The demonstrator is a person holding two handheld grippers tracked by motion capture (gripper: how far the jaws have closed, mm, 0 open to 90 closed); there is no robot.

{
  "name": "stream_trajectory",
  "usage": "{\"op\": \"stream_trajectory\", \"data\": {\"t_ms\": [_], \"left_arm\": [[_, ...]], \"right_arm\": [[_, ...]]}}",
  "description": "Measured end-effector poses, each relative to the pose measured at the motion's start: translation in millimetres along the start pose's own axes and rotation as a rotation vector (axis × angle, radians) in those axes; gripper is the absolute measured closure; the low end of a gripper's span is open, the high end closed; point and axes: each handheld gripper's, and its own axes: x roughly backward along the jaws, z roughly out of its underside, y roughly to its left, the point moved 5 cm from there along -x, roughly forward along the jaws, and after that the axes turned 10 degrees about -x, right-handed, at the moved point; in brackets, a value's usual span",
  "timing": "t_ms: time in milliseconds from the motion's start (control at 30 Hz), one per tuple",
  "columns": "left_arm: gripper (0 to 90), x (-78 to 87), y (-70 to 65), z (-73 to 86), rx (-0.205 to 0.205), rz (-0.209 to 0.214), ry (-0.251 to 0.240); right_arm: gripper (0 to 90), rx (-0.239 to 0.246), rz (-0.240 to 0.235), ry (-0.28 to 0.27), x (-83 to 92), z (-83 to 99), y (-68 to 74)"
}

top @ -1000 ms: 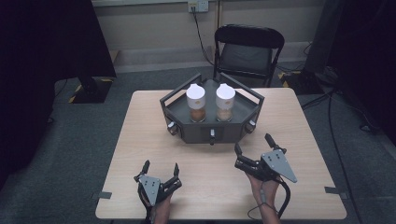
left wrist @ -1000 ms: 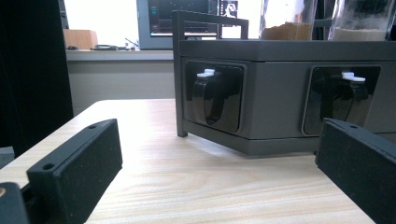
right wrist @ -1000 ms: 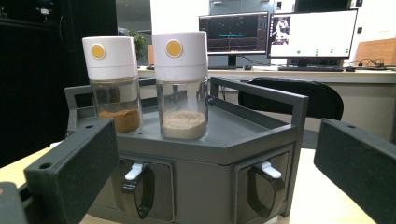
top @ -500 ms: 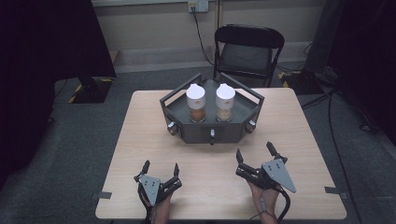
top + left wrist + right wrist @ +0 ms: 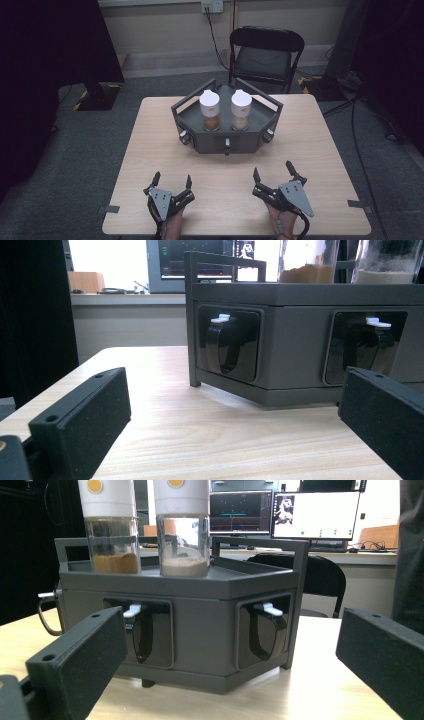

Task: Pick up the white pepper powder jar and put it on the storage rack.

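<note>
In the high view a dark grey stand (image 5: 227, 131) sits at the centre of the pale wooden tabletop (image 5: 320, 135), a little above the middle of the frame, and two clear jars with white lids stand side by side on its top. The left jar (image 5: 210, 110) holds a brown powder and the right jar (image 5: 241, 110) a paler, sandy one; the two are near each other but apart. The left tool (image 5: 171, 179) lies low at the lower left of centre, its jaws spread wide with nothing between them, pointing up the frame toward the stand and well apart from it. The right tool (image 5: 273, 170) lies at the lower right of centre, also spread and empty, angled slightly leftward. In the left gripper view the stand's front panels fill the upper right, each with a dark recessed handle topped by a small white tab (image 5: 220, 318). In the right gripper view both jars rise at the upper left above the stand, and monitors (image 5: 315, 514) glow in the upper right background. A black folding chair (image 5: 266, 50) stands behind the tabletop at the top centre.
</note>
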Motion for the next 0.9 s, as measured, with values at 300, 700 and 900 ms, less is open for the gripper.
{"op": "stream_trajectory", "data": {"t_ms": [300, 700, 900], "left_arm": [[0.0, 0.0, 0.0, 0.0, 0.000, 0.000, 0.000], [0.0, 0.0, 0.0, 0.0, 0.000, 0.000, 0.000], [0.0, 0.1, 0.0, 0.0, 0.000, 0.000, 0.000]], "right_arm": [[0.0, 0.004, 0.024, 0.028, 4.3, 16.0, -0.4], [0.0, 0.002, 0.048, 0.041, 6.9, 30.7, -1.6], [0.0, 0.001, 0.060, 0.052, 6.2, 32.1, -2.5]]}}
